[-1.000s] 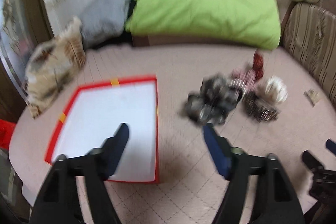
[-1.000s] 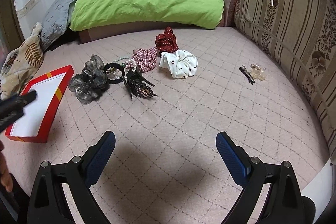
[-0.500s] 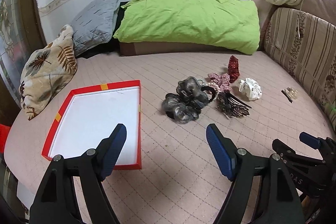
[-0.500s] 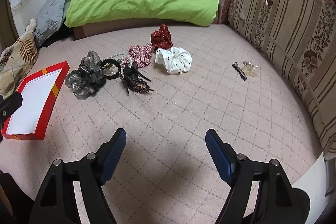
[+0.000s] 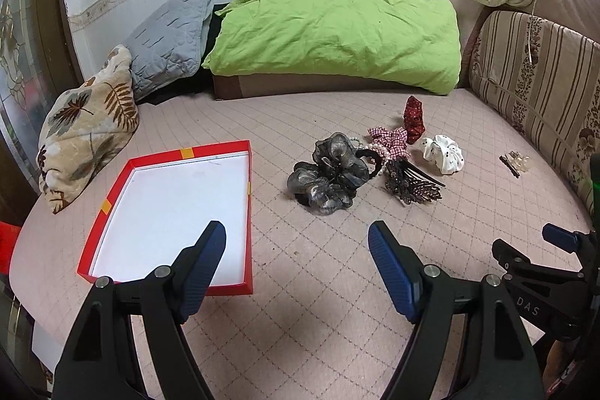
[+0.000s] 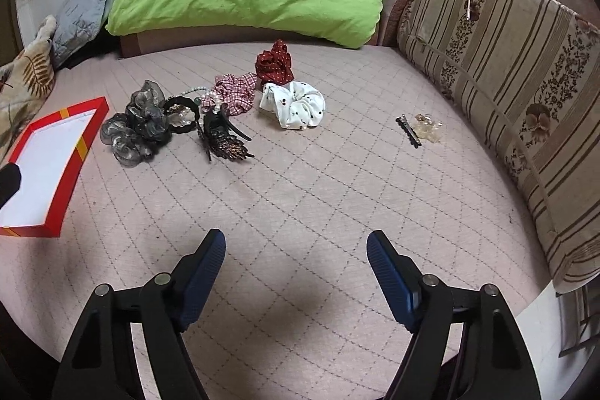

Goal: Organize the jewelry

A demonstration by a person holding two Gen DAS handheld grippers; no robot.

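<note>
Both the left tongs [image 5: 296,242] and the right tongs [image 6: 296,246] hang wide apart and empty above the bed [image 6: 300,197]. The grey scrunchie [image 5: 328,173] lies just ahead of the left tongs, so straddle it squarely before squeezing. The red box [image 5: 248,212] lies to its left, the other hair pieces beyond.

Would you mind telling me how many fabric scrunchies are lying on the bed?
4: a grey sheer scrunchie nearest the red box, a checked one, a red dotted one behind, and a white one rightmost. Others may hide underneath.
</note>
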